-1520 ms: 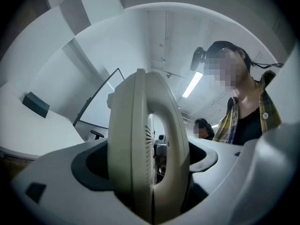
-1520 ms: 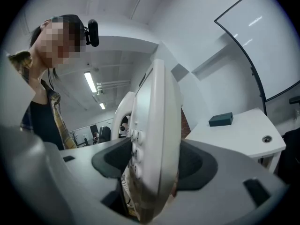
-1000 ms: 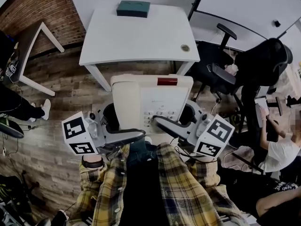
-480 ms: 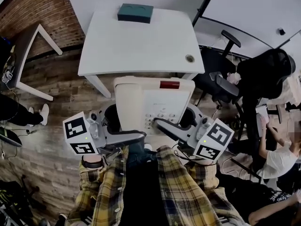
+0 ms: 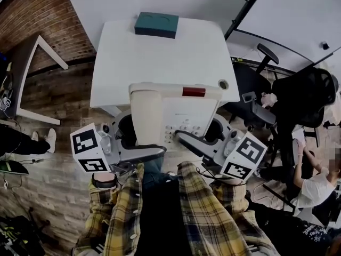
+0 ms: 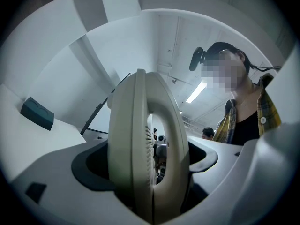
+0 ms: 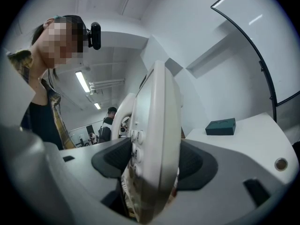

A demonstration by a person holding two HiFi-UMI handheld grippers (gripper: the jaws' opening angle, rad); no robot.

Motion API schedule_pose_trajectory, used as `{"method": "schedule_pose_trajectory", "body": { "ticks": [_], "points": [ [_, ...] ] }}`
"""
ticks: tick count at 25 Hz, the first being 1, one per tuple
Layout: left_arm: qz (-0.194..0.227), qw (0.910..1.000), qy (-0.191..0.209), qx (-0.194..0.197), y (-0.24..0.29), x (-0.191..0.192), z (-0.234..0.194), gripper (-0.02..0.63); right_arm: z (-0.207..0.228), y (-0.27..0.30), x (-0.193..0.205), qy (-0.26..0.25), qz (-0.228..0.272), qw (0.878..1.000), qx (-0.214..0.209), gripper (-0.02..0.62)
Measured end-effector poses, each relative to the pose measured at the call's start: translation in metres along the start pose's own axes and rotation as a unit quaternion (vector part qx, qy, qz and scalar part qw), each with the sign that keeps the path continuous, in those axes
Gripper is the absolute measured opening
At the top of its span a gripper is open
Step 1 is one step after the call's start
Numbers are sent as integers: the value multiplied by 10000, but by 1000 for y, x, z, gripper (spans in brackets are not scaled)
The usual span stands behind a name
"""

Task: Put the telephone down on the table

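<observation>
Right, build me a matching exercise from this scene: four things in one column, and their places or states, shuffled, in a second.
Things
1. telephone
2. teal box
3. left gripper
4. right gripper

Places or states
A. shut on the keypad side of the telephone
B. lying at the far edge of the white table
C. held up in the air between two grippers
D. shut on the handset side of the telephone

Pairs: 1-C, 2-B, 3-D, 4-A
</observation>
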State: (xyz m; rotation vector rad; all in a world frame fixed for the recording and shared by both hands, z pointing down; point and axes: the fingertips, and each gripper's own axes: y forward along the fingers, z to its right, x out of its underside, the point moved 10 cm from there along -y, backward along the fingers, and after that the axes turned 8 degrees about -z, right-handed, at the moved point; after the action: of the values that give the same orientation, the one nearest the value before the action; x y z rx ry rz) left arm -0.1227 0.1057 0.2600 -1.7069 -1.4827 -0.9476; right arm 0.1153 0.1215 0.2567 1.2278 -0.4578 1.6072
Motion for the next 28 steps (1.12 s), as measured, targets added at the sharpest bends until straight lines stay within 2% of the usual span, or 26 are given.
{"method": "schedule_pose_trajectory", "body": {
  "ticks": [4,9,13,15,23,28],
  "points": [
    [-45,9999,19,119,-1,0,-2,417,-5,0,3,27,69,9999,124,276],
    [-153,9993,165,292,-20,9,30,416,-48,-5,18,-7,211,9994,287,277],
    [-145,9995,76,283,0,-16,-17,417,2,6,-8,61,141,9995,291,278],
    [-197,9993,52,310,3,-17,-26,417,9,8,-7,111,172,9993,316,278],
    [-396,9975,14,587,-50,32,42,416,-90,7,51,256,299,9975,595,278],
    [-457,9974,66,554,-67,44,73,416,-123,4,65,280,309,9975,574,278]
  ]
}}
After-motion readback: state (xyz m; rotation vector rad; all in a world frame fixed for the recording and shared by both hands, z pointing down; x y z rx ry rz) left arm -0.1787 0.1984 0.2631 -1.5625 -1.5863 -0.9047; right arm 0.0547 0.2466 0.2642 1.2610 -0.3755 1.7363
